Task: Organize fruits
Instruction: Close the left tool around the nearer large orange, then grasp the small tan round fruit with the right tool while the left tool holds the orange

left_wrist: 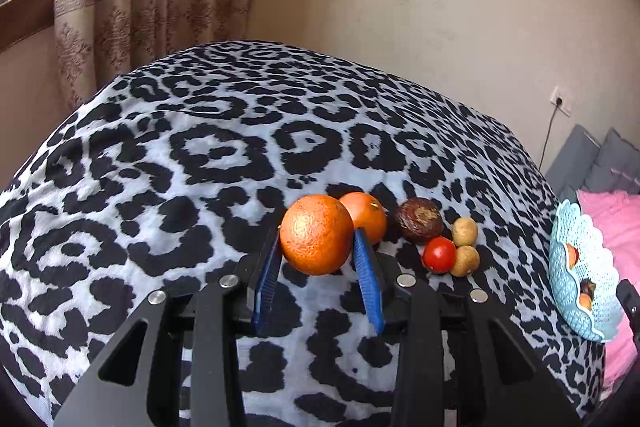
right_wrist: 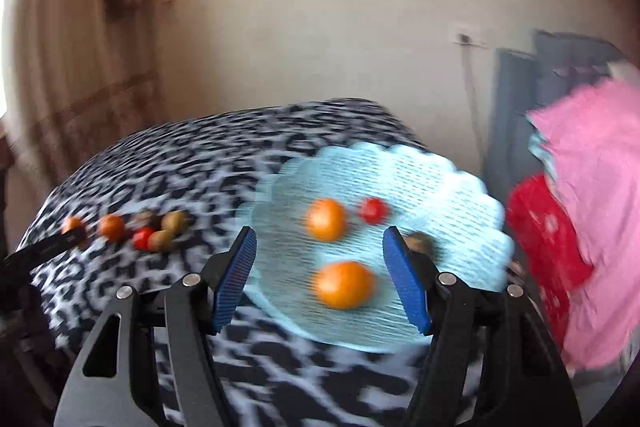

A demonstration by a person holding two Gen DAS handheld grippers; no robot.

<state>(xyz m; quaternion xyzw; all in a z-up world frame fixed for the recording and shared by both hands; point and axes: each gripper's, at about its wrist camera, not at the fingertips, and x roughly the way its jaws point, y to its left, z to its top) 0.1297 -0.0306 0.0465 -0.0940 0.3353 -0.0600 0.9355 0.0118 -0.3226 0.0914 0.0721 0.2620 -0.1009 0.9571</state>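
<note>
Leopard-print cloth [left_wrist: 200, 155]; left gripper [left_wrist: 316, 247] clamps dimpled orange [left_wrist: 316, 234].

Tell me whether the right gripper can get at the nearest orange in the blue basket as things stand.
Probably yes. The right gripper is open and empty over the blue basket, and the nearest orange lies uncovered between its fingers, though blur hides exact clearance.

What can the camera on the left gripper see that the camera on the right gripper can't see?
Only the left wrist view shows the left gripper clamped on a big orange, up close and sharp.

Only the right wrist view looks into the blue basket: two orange fruits, a small red fruit and a brown one half hidden. The right gripper stands open there, holding nothing. That view is blurred.

Both show the spotted cloth, the basket, and the loose fruits still on the cloth.
</note>
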